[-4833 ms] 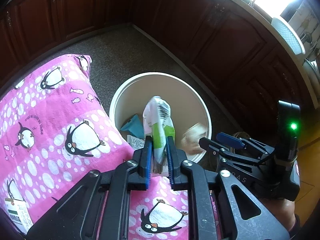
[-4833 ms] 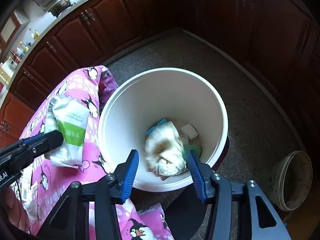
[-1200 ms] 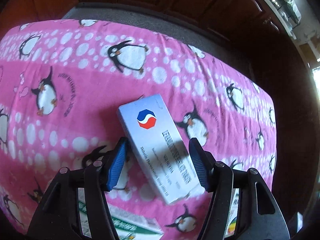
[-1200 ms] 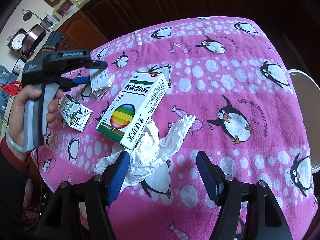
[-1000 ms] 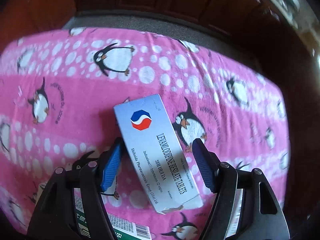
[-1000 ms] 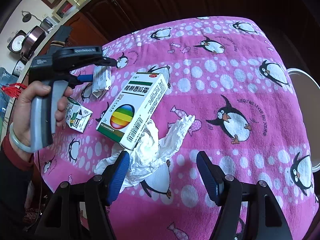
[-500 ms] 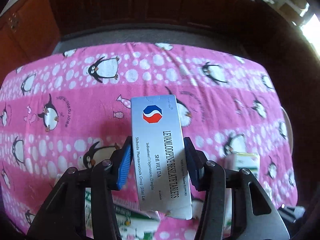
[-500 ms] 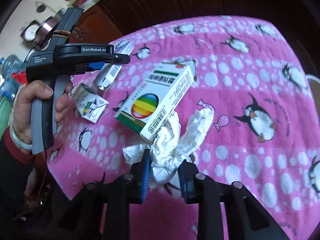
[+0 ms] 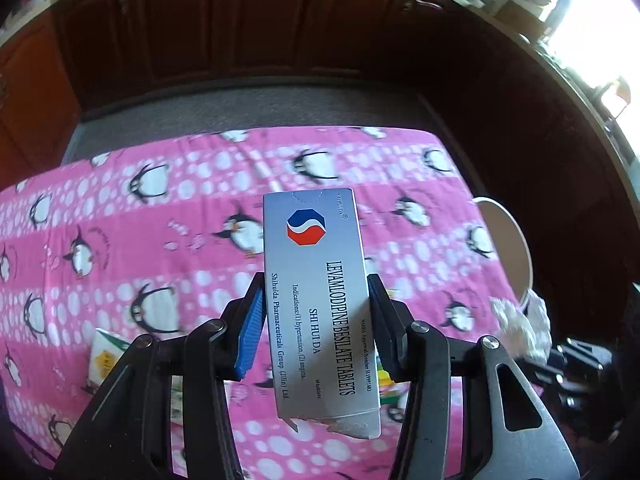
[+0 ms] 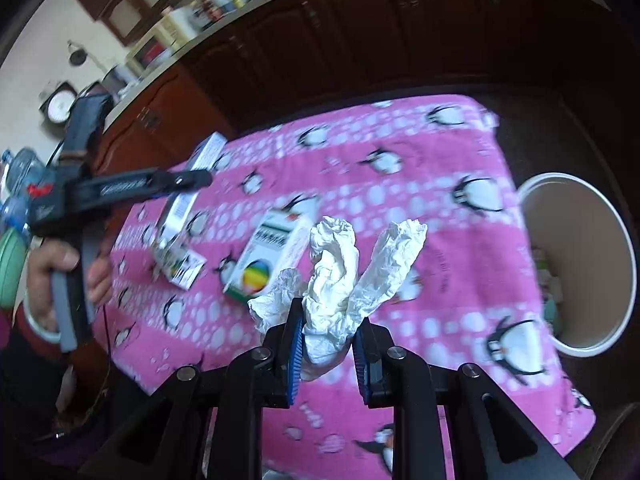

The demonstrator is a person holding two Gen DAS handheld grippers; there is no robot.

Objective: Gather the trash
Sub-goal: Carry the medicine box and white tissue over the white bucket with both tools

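The left gripper [image 9: 316,326] is clamped on a silver tablet box [image 9: 320,292], with its blue pads against the two long edges. The box is held lifted above the pink penguin tablecloth [image 9: 120,240], with its logo end pointing away from the camera.

The right gripper [image 10: 326,354] is closed on a crumpled white tissue [image 10: 340,276], whose loose ends stand up above the fingers. The tissue is off the cloth.

Two cartons lie on the cloth at left of centre in the right wrist view: a rainbow-marked carton [image 10: 266,260] and, to its left, a small green-and-white carton [image 10: 180,266].

The white trash bin [image 10: 624,240] stands on the floor beside the right edge of the table, with some trash inside.
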